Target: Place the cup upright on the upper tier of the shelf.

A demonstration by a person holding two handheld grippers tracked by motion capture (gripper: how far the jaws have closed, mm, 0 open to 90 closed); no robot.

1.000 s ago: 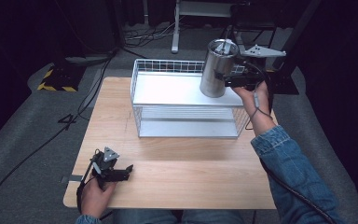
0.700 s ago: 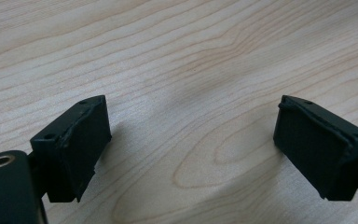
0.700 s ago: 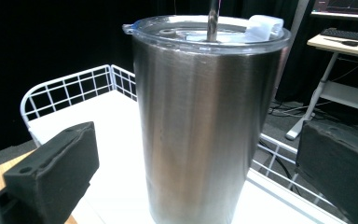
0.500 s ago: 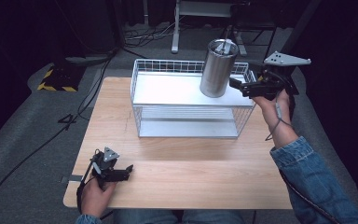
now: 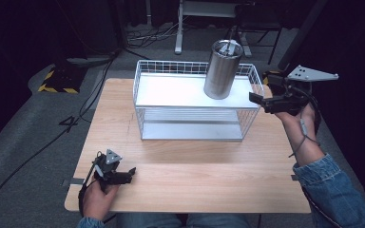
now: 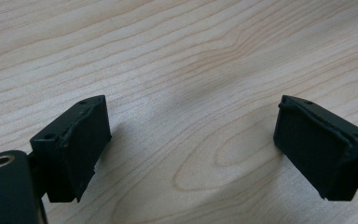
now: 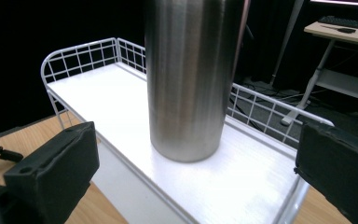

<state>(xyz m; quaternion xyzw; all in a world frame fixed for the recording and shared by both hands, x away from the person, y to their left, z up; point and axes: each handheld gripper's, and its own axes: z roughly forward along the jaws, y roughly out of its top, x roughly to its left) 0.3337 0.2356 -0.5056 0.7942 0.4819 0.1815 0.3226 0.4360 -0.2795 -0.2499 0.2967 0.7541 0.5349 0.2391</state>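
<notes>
Dark surroundings are seen beyond a light wooden table, with cables on the grey floor and a white desk frame at the back. A white wire rack is set on the far half of the table, toward the right; its solid white top shelf is ringed by a low wire rail. A brushed steel tumbler stands upright on that shelf near the far right corner, with a lid fitted on top. In the right gripper view the tumbler is framed between the two black jaws, and the rack's rail is seen running behind it.

The right gripper is held off the table's right edge, just beside the rack's right end and clear of the tumbler. Its jaws are spread wide with nothing between them. A grey three-cornered plate sits on top of it.

The left gripper rests low at the near left corner of the table, well apart from the rack. Its jaws are likewise parted, with bare wood grain between them.
</notes>
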